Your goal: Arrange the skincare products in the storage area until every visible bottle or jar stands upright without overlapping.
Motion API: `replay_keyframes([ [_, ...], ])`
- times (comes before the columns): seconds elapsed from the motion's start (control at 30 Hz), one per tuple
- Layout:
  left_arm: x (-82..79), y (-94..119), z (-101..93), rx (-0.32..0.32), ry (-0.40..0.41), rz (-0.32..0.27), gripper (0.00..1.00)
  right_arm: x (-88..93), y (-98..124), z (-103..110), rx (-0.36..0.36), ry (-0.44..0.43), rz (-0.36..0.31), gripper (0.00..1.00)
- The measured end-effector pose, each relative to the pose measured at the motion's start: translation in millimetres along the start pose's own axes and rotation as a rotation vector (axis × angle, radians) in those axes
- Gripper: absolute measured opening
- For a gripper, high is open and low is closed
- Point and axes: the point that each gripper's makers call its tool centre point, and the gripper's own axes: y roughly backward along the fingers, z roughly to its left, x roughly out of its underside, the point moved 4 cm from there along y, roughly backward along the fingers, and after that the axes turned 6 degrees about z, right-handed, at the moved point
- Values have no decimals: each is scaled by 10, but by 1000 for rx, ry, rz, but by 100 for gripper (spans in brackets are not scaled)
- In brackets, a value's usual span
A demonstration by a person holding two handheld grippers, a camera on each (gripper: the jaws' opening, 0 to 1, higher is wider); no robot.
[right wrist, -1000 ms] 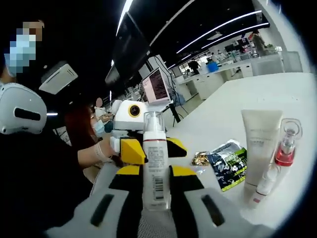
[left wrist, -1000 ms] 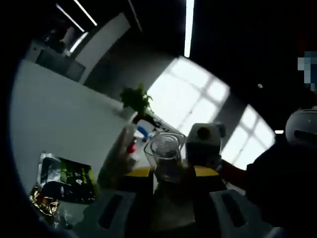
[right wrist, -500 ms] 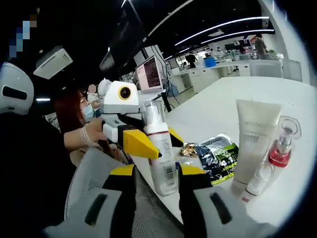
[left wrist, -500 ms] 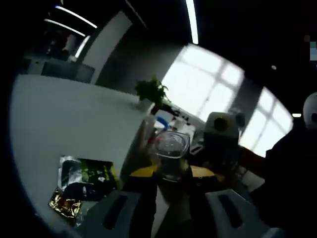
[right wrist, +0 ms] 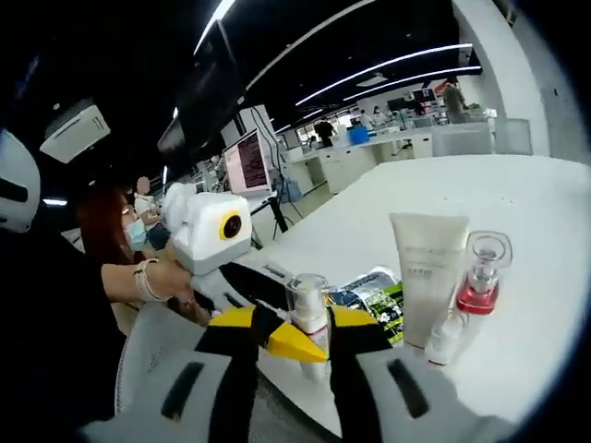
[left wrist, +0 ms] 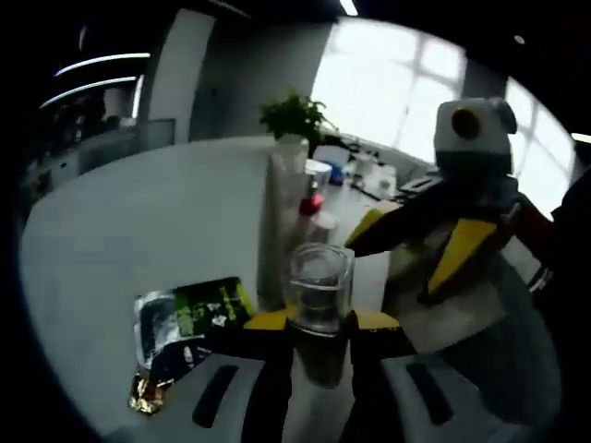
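Skincare bottles stand on a white table [right wrist: 517, 194]. In the left gripper view the left gripper [left wrist: 319, 323] is clamped on a pump bottle [left wrist: 318, 293] with a clear cap, held upright between its yellow-tipped jaws near the table edge. Just beyond it stand a white tube [left wrist: 281, 226] and a red-collared bottle [left wrist: 312, 200], side by side, with a small white bottle [left wrist: 323, 224] in front of them. A sachet pack [left wrist: 189, 316] (green and dark, with a gold corner) lies flat on the table left of the pump bottle. The right gripper [left wrist: 434, 249] comes in from the right, its jaws spread apart and holding nothing.

In the right gripper view the right gripper [right wrist: 288, 332] stands apart, its jaws wide with the pump bottle [right wrist: 307, 318] beyond them, gripped by the left gripper [right wrist: 277, 334], which a hand [right wrist: 157, 280] holds. The tube [right wrist: 427, 275] stands upright, cap down, with the red-collared bottle [right wrist: 482, 281] just beside it and the small bottle [right wrist: 448, 338] in front. The sachet pack [right wrist: 369, 297] lies between the pump bottle and the tube.
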Motion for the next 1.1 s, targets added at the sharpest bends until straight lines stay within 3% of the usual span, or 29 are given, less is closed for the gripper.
replay_keyframes([
  [0.3, -1, -168, -8, -27, -40, 16, 19, 79, -205, -121, 24, 51, 37, 31],
  [0.5, 26, -248, -14, -35, -96, 60, 20, 126, -235, -178, 39, 57, 46, 23],
  [0.67, 29, -303, 47, -13, -110, 60, 20, 156, -263, -247, 47, 100, 32, 22],
  [0.8, 134, -347, 111, -50, -164, 120, 23, 218, -312, -276, 61, 185, 56, 22],
  [0.97, 267, -374, 125, -68, -172, 172, 25, 243, -320, -250, 50, 239, 56, 22],
  [1.1, 283, -379, 177, -94, -167, 182, 26, 253, -312, -266, 50, 233, 54, 22],
])
